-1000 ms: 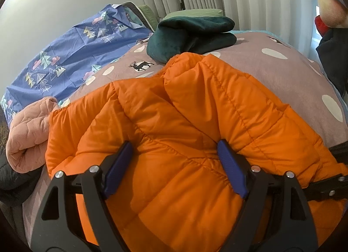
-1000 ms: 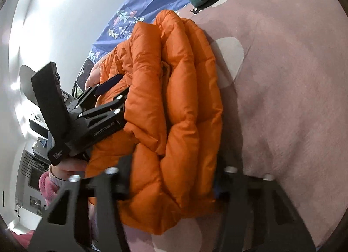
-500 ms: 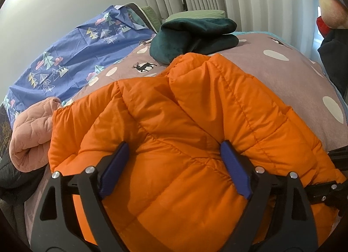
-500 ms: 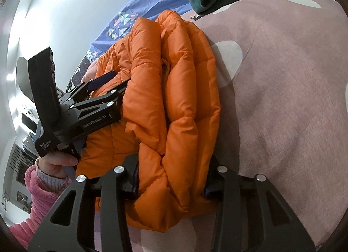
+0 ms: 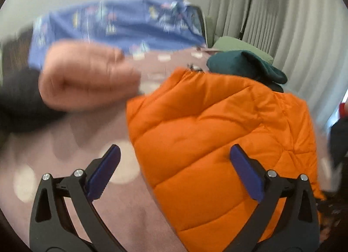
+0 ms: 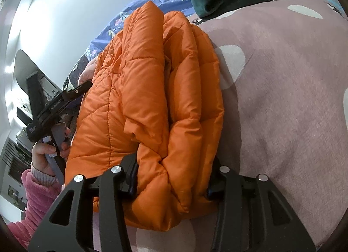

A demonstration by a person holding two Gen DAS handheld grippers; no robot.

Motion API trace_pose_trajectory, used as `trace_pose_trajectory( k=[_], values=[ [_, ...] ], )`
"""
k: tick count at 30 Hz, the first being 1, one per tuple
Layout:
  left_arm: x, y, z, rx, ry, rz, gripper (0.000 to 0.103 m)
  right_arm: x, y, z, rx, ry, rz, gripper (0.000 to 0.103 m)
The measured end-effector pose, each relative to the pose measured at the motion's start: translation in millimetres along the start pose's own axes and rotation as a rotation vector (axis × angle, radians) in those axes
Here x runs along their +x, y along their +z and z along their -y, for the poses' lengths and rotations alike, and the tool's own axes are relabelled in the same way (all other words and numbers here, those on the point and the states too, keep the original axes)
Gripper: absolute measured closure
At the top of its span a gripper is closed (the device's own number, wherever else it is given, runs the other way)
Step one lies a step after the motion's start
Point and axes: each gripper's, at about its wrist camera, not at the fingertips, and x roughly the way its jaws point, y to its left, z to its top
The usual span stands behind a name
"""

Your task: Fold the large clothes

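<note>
A folded orange puffer jacket [image 5: 217, 132] lies on the mauve dotted bed cover [image 5: 87, 143]. My left gripper [image 5: 175, 152] hovers over the jacket's left edge with its jaws opening wide. One blue pad is over the jacket, the other over the bare cover, and neither presses on anything. The right wrist view shows the jacket [image 6: 152, 99] bunched in thick folds. My right gripper [image 6: 171, 180] is shut on its near end, both pads sunk into the padding. The left gripper [image 6: 84, 85] shows beside the jacket's left side, held by a hand [image 6: 41, 149] in a pink sleeve.
A pink quilted garment [image 5: 87, 78] and a black one [image 5: 19, 104] lie to the left. A folded dark green garment [image 5: 245, 67] sits behind the jacket, with a blue patterned sheet [image 5: 119, 27] and curtains [image 5: 293, 23] beyond. To the jacket's right is bare bed cover [image 6: 282, 78].
My left gripper let go of the jacket, opened wider, rolled and swung left, so it now straddles the jacket's left edge. The right gripper kept its hold in place.
</note>
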Motion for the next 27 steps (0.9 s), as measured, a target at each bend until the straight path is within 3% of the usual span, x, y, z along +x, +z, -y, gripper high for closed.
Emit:
trace_pose_trajectory(
  k=[2,5,7,8,9,10,13,20,23,27],
  values=[
    [8.1,-1.1,-8.0,-0.045,-0.059,-0.022,0.002,0.9,-1.1,-2.0,-0.002,-0.003,0.001,0.058],
    [37.8,-7.6,-20.3,-0.191,-0.231,-0.115,0.002,3.7,0.8,-5.7,0.000,-0.007,-0.007,0.058],
    [50.9,-11.3,-21.5,-0.246,-0.305,-0.152,0.002,5.1,4.5,-9.8,-0.008,-0.009,-0.021,0.058],
    [53.4,-12.0,-19.3,-0.249,-0.326,-0.154,0.006,4.7,6.6,-13.0,-0.021,-0.008,-0.021,0.064],
    [49.5,-9.7,-13.2,-0.222,-0.333,-0.131,0.020,3.4,10.5,-19.4,-0.044,-0.015,-0.014,0.068],
    [43.4,-5.9,-6.3,-0.188,-0.327,-0.105,0.036,0.2,15.2,-28.6,-0.091,-0.036,0.000,0.074],
    [13.8,19.2,19.0,-0.051,-0.283,0.016,0.058,-11.3,35.4,-61.7,-0.253,-0.118,0.096,0.081],
    [-24.4,143.8,50.6,0.126,-0.224,0.221,0.058,-10.4,132.9,-97.9,-0.403,-0.124,0.241,0.081],
    [-10.7,193.2,49.3,0.155,-0.159,0.251,0.057,14.9,192.0,-94.4,-0.372,-0.094,0.254,0.081],
    [35.3,249.0,48.1,0.192,-0.045,0.237,0.057,58.9,248.3,-86.5,-0.369,-0.168,0.287,0.081]
  ],
)
